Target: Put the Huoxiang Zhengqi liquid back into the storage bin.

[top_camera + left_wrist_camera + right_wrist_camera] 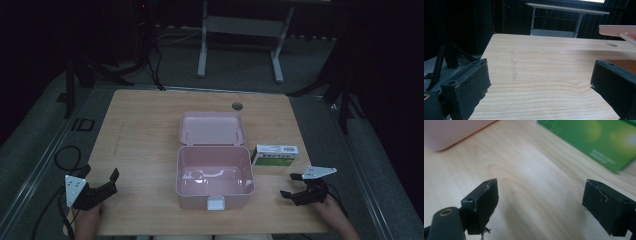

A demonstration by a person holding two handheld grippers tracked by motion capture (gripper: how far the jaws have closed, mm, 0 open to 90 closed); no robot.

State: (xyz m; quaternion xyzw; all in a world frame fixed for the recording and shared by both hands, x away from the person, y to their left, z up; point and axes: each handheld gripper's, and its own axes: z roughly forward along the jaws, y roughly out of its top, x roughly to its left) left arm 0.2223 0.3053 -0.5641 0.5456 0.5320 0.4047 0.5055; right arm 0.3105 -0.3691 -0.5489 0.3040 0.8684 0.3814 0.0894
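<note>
Spread right gripper (292, 186) sits just short of green box (274, 155), empty

1. The table (140, 130) is pale wood-grain laminate, smooth and matt.
2. The pink box (215, 192) looks like plastic, with a glossy inside.
3. The green-and-white carton (274, 156) looks like printed card, slightly shiny.
4. The right gripper (540, 202) has matt black pads (486, 200), scuffed and frayed at the edges.

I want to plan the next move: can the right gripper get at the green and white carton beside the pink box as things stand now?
Probably yes. The right gripper is open and empty, near the green and white carton, which lies flat on the table right of the open pink box. Bare wood lies between them.
</note>
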